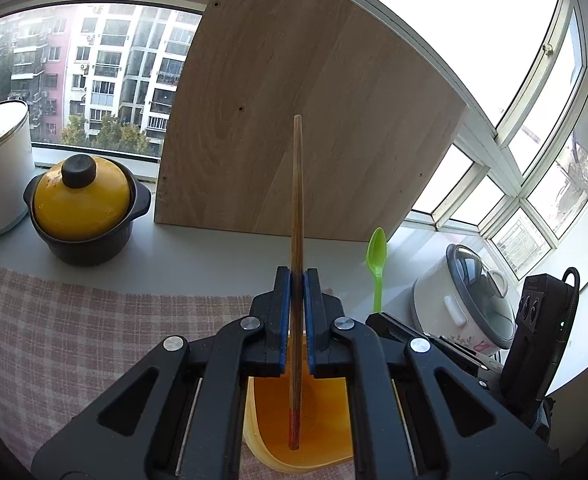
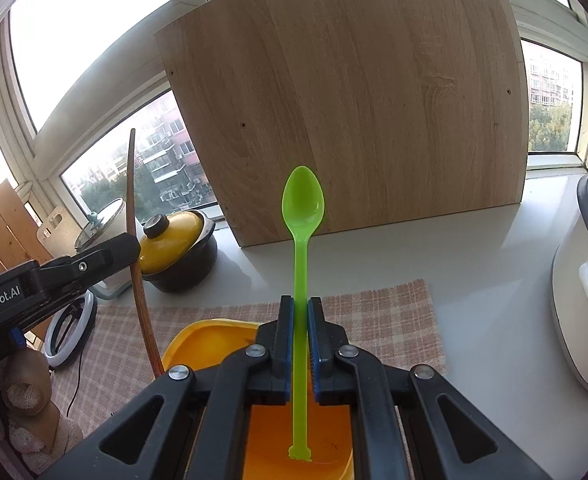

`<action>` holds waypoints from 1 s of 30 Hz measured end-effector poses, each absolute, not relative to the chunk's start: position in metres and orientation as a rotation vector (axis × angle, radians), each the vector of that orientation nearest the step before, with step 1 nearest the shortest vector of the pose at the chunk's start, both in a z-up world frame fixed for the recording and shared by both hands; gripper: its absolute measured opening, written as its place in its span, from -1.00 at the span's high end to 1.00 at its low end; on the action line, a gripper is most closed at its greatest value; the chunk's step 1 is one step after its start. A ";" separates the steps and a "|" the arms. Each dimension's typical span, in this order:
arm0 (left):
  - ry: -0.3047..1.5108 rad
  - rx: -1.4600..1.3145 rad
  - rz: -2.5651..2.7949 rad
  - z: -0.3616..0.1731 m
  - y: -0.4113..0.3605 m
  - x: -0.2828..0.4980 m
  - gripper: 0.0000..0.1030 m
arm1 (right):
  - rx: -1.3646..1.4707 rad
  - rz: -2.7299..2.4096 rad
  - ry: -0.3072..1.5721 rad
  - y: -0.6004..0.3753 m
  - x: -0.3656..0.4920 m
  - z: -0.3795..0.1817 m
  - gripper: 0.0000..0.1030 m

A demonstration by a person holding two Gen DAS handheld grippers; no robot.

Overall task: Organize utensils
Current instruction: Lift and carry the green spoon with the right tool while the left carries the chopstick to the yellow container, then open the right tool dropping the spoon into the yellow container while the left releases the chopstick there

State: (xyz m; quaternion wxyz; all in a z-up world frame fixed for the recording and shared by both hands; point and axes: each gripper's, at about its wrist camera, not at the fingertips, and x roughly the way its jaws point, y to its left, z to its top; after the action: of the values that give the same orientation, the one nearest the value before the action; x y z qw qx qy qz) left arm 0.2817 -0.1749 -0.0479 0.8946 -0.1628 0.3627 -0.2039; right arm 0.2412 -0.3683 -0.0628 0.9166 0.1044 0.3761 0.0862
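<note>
Gripping a wooden chopstick (image 1: 297,216) in the closed left claw (image 1: 298,300) and a green spoon (image 2: 302,216) in the closed right claw (image 2: 301,320) — both upright, their lower ends hanging right over the orange container (image 2: 209,332) on the near cloth

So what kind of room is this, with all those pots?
Probably a home kitchen counter by a window, high up in an apartment. A yellow-lidded pot and a rice cooker sit on the counter, and apartment blocks show outside.
</note>
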 end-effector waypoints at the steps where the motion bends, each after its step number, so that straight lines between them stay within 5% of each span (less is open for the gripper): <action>1: 0.760 -0.337 -0.425 -0.050 -0.175 0.280 0.92 | 0.211 0.179 0.773 -0.368 0.240 -0.063 0.92; 25: 0.868 -0.274 -0.487 -0.080 -0.179 0.260 0.92 | 0.226 0.171 0.813 -0.368 0.215 -0.070 0.88; 29: 0.878 -0.250 -0.505 -0.079 -0.181 0.255 0.90 | 0.222 0.161 0.807 -0.369 0.211 -0.068 0.54; 30: 0.878 -0.248 -0.507 -0.078 -0.181 0.254 0.74 | 0.224 0.160 0.804 -0.369 0.209 -0.067 0.50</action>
State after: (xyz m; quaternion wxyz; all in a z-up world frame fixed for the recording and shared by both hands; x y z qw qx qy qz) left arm 0.2541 -0.1806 -0.0780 0.8669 -0.1185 0.4193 -0.2420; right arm 0.2091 -0.3694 -0.0675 0.9110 0.1086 0.3901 0.0775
